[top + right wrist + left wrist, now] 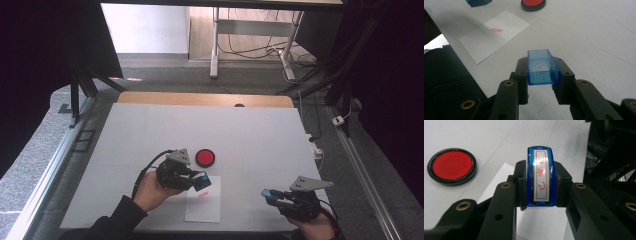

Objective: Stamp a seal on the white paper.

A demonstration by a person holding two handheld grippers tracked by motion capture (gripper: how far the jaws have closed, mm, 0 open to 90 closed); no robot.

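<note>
Stamp clamped in left claw, red characters, right claw clamped on cap

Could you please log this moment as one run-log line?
left gripper: shut on stamp | right gripper: shut on stamp cap | paper: red imprint | ink pad: open

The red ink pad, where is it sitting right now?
In the high view the red ink pad lies mid-table, just beyond the left gripper and the stamped paper.
</note>
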